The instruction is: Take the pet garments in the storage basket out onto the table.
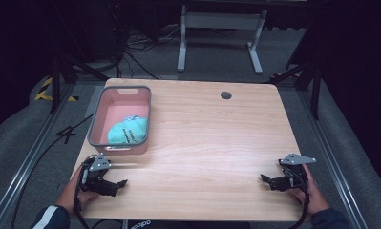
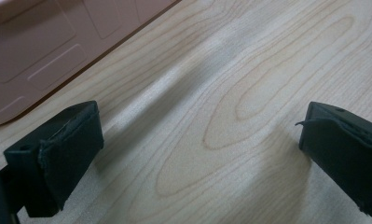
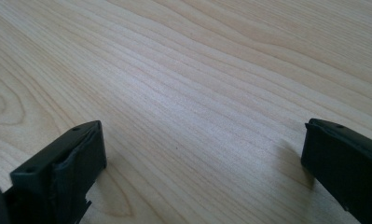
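Note:
A pink bin with a grey rim (image 1: pixel 95 121) stands at the table's left side, and a teal cloth (image 1: pixel 127 130) lies bunched inside it. My left gripper (image 1: pixel 119 185) rests low on the wooden table (image 1: pixel 212 138) just in front of the bin, its jaws wide open over bare wood. The bin's pink wall (image 2: pixel 39 51) shows at the upper left of the left gripper view, beyond the left gripper (image 2: pixel 200 154). Near the table's front right my right gripper (image 1: pixel 268 181) also stands open, and in the right gripper view the right gripper (image 3: pixel 202 163) has nothing between its jaws.
A round cable hole (image 1: pixel 226 95) sits in the table's far edge. Behind the table is a white metal stand (image 1: pixel 221 28) and loose cables on the grey floor. Metal rails run along both sides of the table.

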The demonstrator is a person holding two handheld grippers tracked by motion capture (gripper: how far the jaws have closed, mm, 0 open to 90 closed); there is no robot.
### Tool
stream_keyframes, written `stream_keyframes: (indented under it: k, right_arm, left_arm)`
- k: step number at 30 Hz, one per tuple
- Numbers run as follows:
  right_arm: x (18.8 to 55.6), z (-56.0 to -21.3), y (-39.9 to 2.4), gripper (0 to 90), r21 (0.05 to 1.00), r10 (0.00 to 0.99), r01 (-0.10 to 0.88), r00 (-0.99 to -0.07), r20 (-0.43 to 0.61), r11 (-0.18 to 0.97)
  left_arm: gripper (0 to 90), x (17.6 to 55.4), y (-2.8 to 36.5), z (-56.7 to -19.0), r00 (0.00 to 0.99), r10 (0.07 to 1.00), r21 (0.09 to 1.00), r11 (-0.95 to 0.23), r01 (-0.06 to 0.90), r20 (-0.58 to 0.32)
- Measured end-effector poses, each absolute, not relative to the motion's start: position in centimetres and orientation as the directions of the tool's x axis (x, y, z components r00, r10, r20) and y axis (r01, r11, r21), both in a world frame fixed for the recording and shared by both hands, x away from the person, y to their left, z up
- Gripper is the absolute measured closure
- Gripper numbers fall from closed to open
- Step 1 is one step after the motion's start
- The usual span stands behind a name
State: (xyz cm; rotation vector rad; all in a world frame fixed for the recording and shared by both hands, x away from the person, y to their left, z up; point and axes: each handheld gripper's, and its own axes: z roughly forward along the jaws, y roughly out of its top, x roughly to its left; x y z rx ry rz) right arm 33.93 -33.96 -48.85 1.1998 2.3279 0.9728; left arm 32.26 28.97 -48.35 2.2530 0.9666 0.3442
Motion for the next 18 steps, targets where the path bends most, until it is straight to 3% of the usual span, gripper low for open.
stream_keyframes:
  k: [18]
  right_arm:
    - [33.84, -48.84, -33.89, 0.4, 0.710, 0.821, 0.579, -0.571, 0.004, 0.400]
  left_arm:
    - [0.8, 32.72, 28.85, -47.89, 0.722, 0.692, 0.623, -0.559, 0.546, -0.011]
